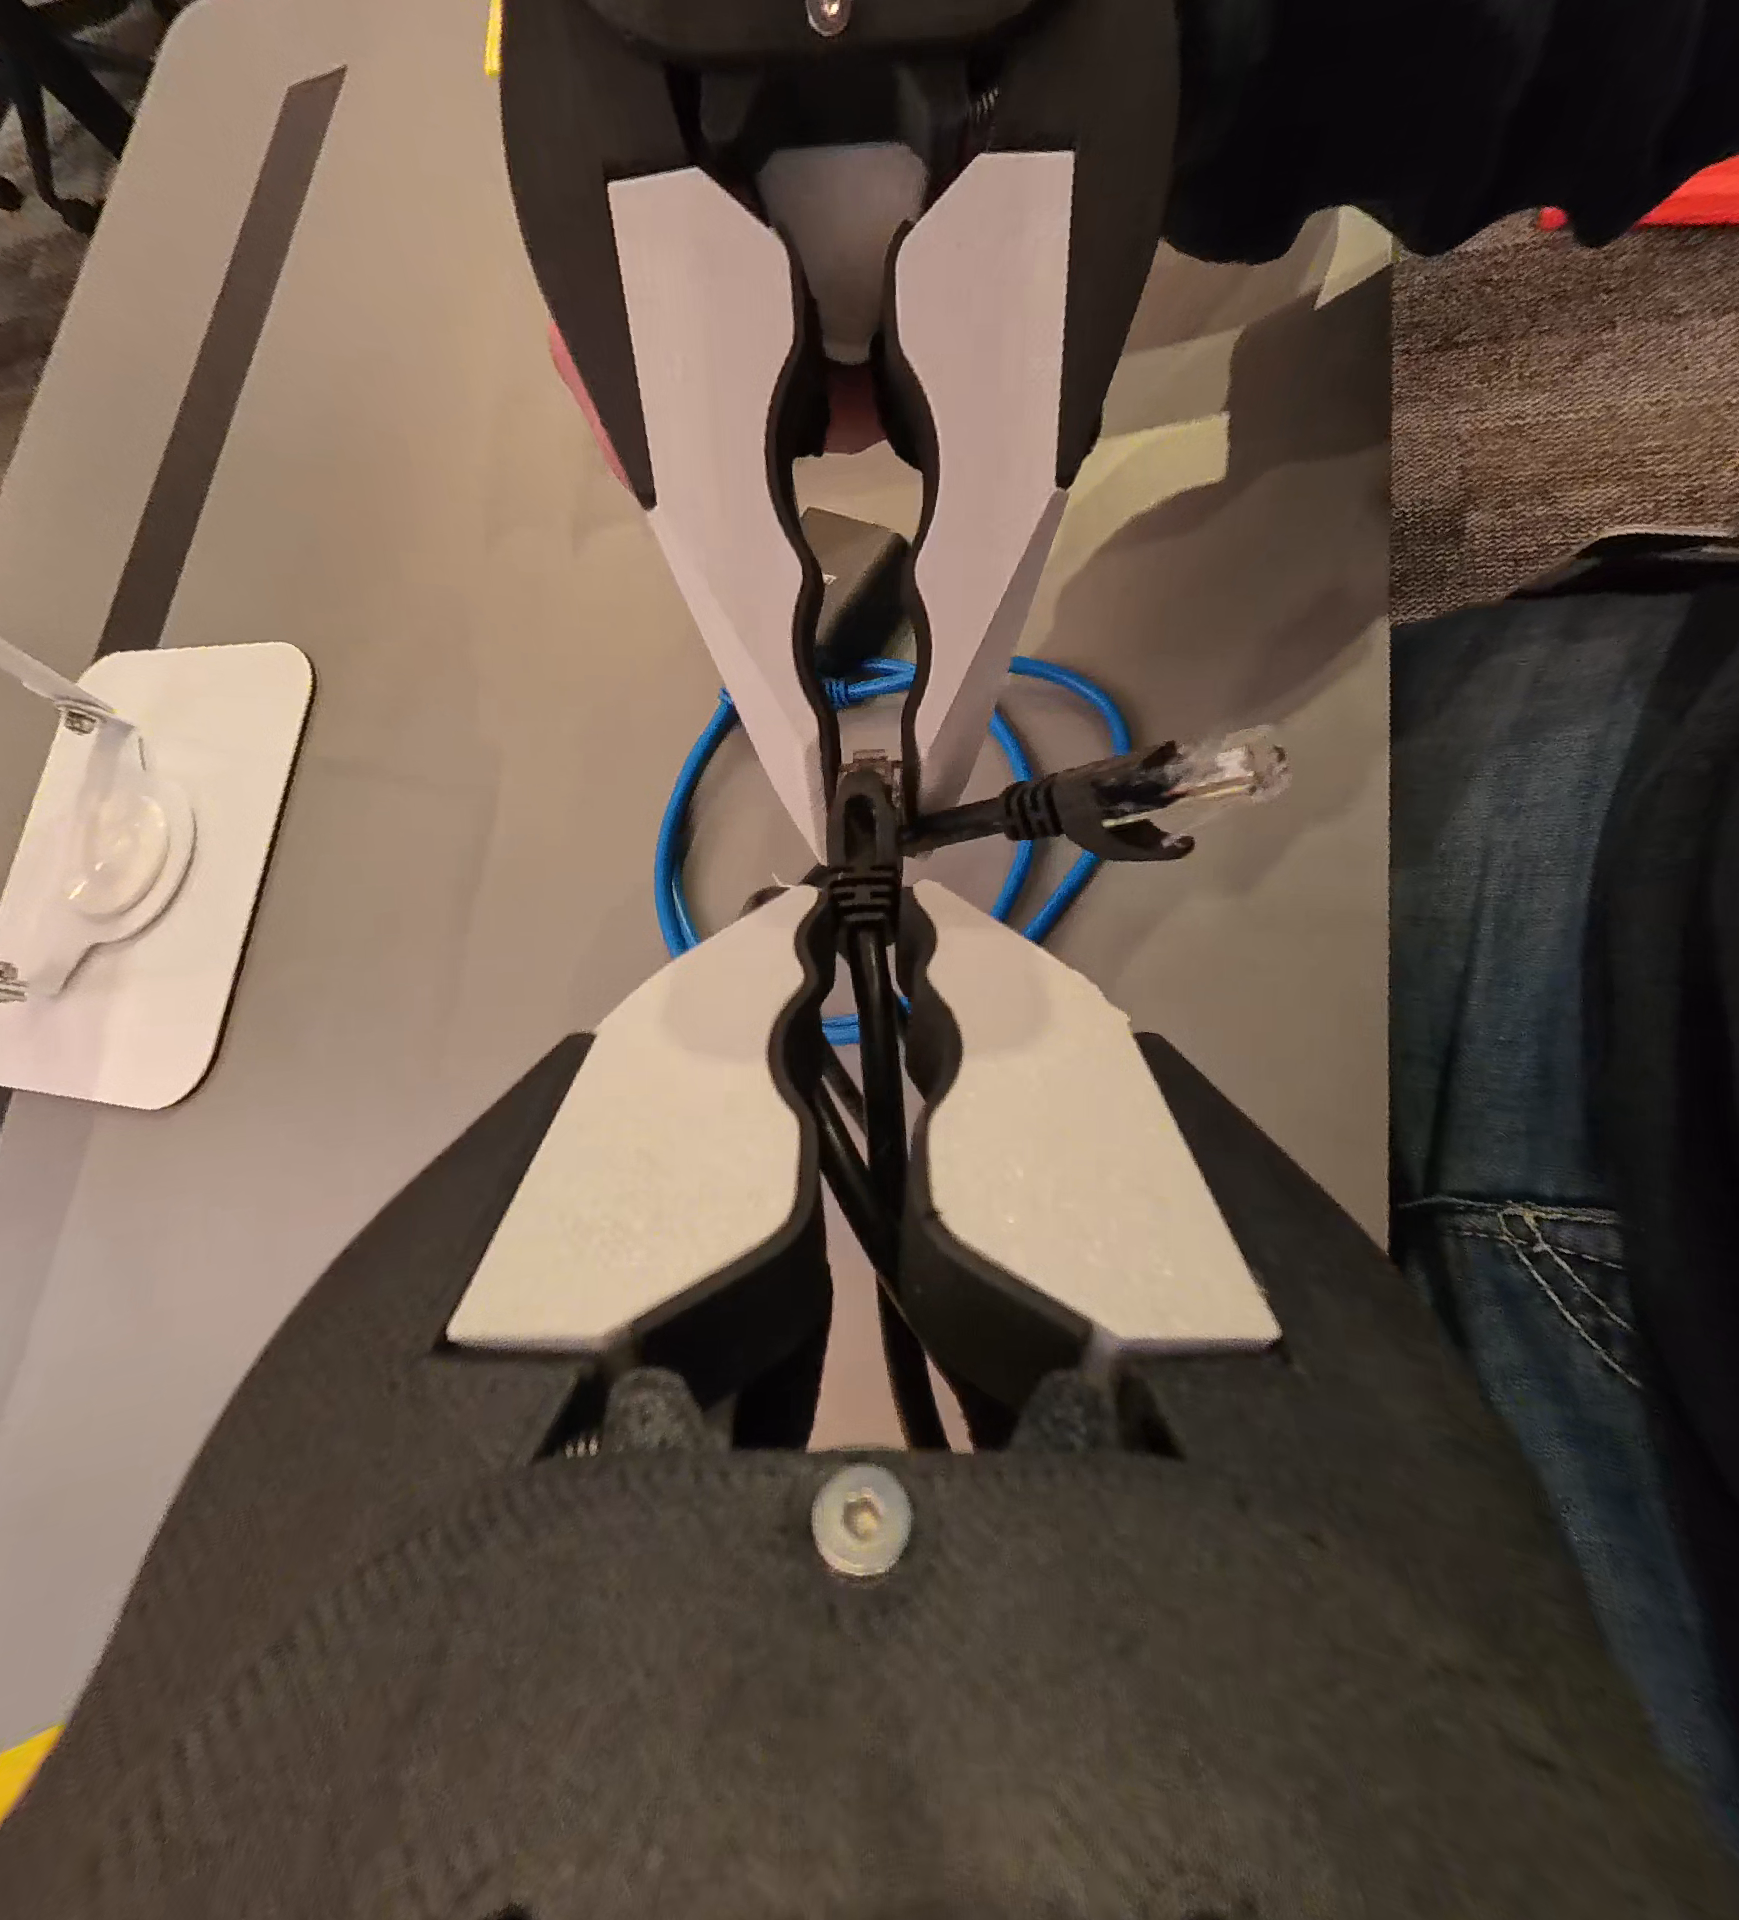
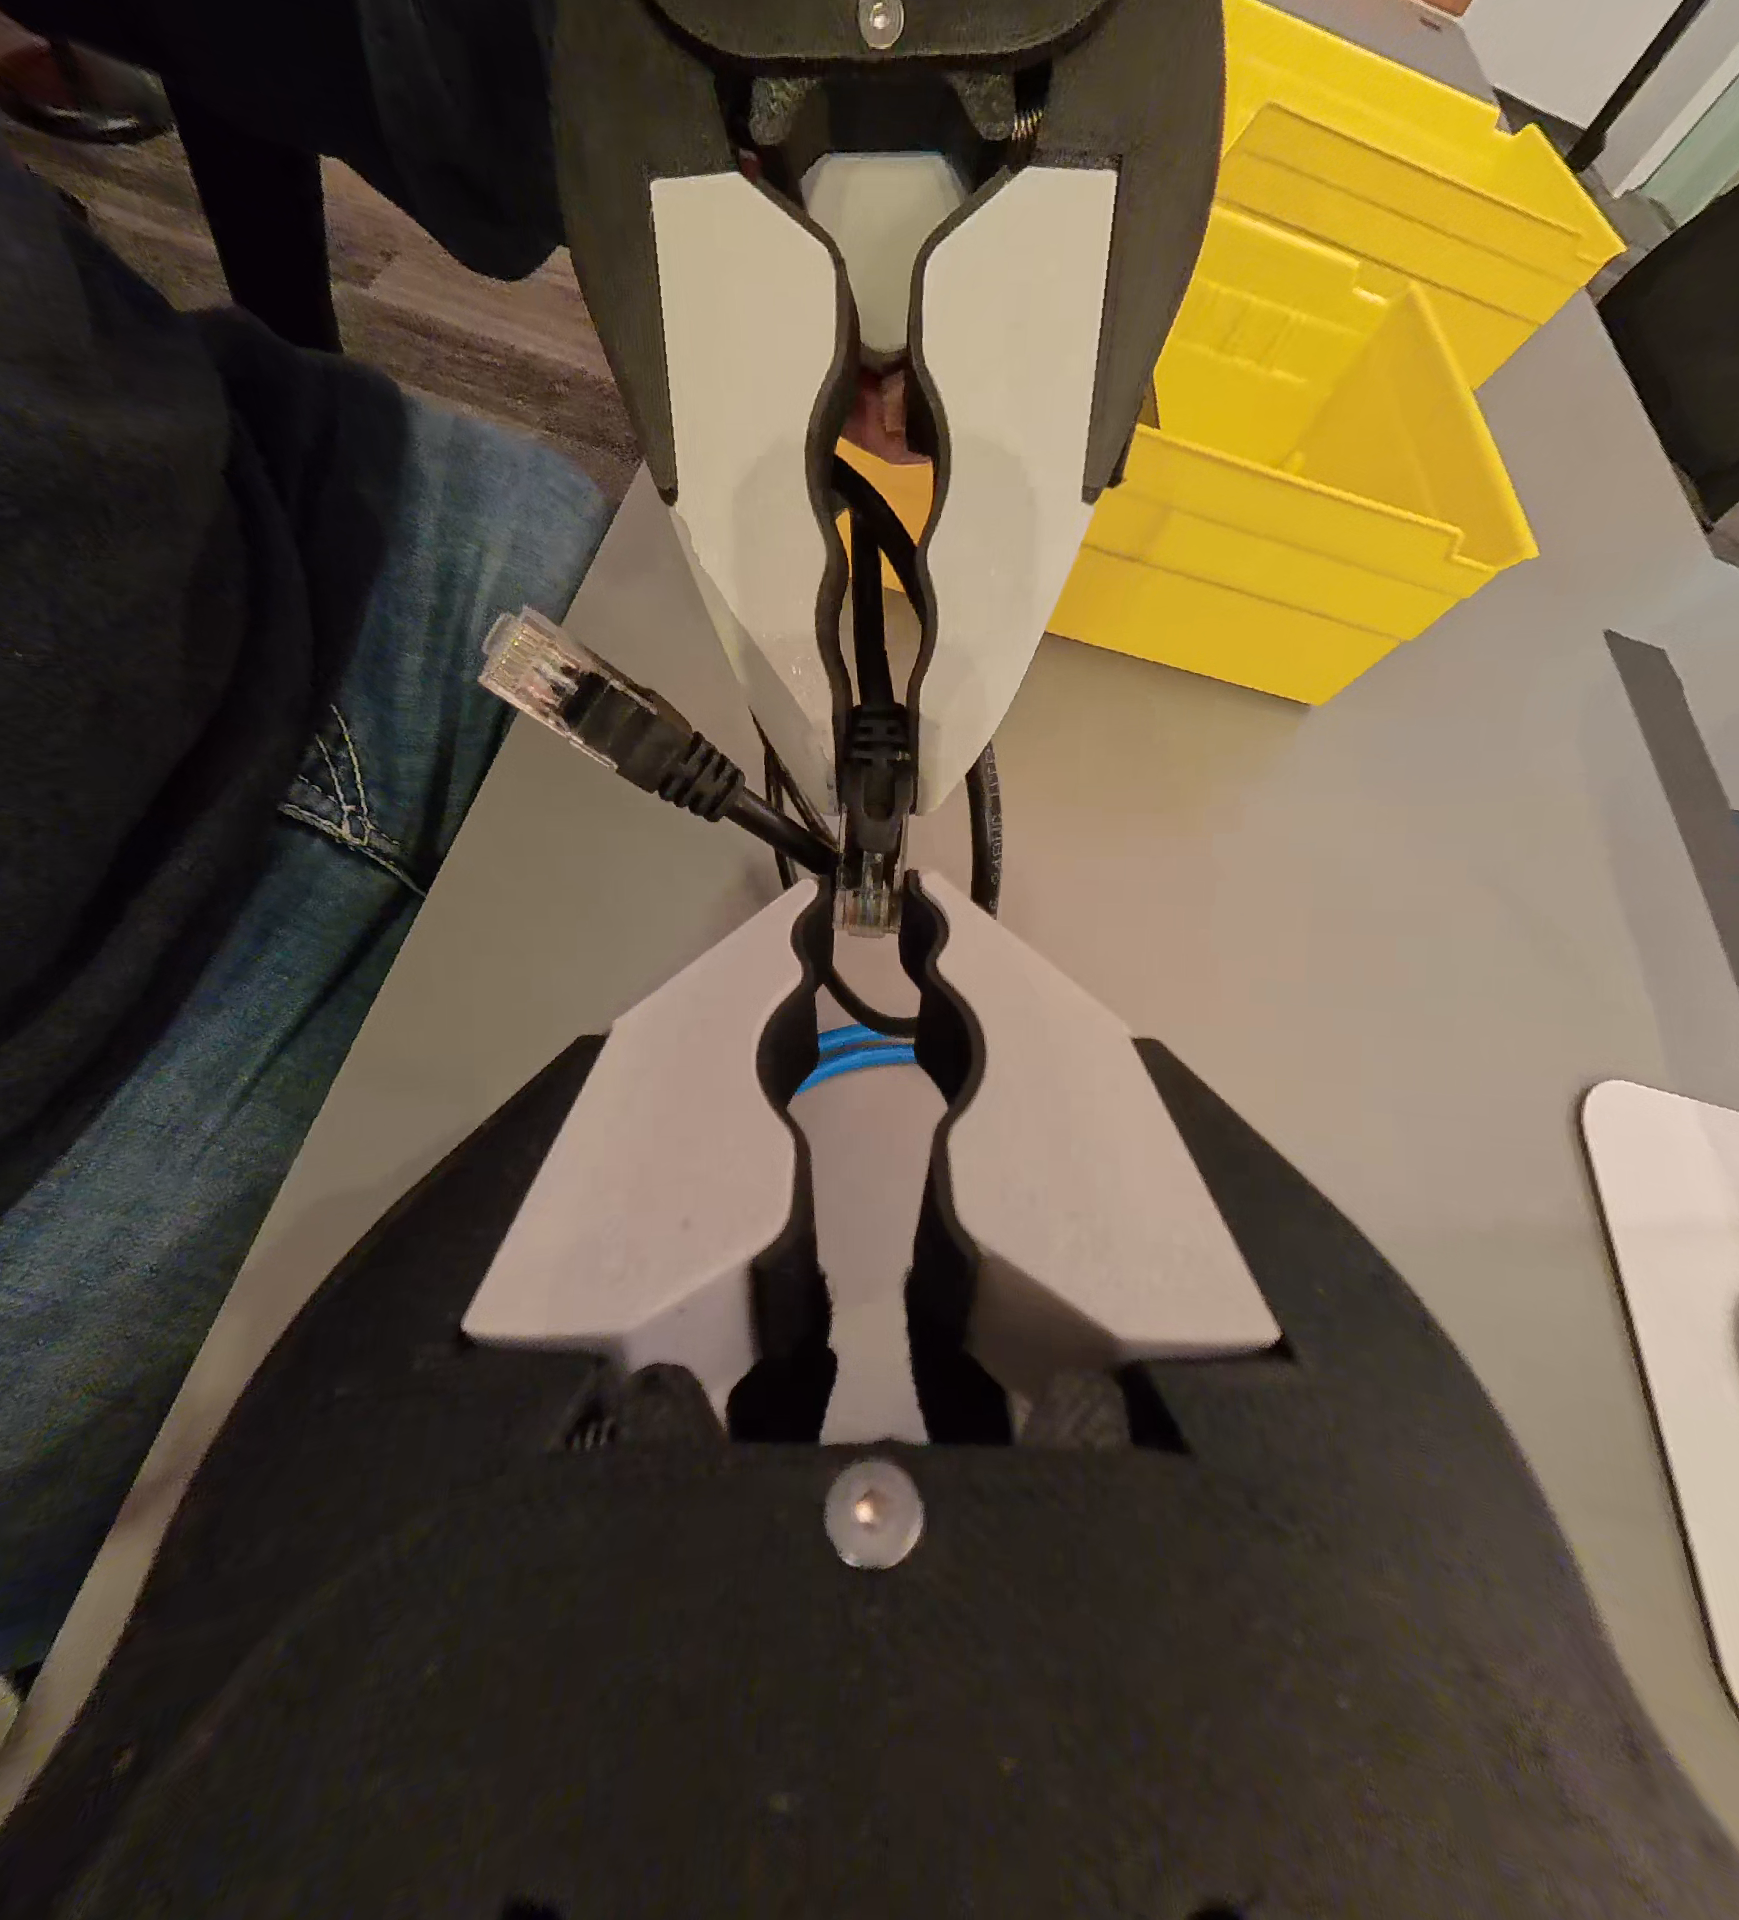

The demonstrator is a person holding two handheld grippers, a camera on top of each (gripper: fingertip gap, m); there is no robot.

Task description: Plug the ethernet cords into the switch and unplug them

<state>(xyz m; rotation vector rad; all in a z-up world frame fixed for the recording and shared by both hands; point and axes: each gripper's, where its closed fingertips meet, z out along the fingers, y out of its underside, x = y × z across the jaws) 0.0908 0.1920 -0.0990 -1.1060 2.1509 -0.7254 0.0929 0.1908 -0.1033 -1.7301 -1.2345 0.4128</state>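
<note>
Two white-and-black grippers meet tip to tip: the left gripper (image 1: 860,914) and the right gripper (image 2: 870,904). Two clear-tipped black ethernet plugs show, one pinched (image 1: 863,821), one loose (image 1: 1145,795). One coiled blue cable (image 1: 699,831), one black switch box (image 1: 860,582), two nested yellow plastic bins (image 2: 1364,343), one white rounded plate (image 1: 158,862).
</note>
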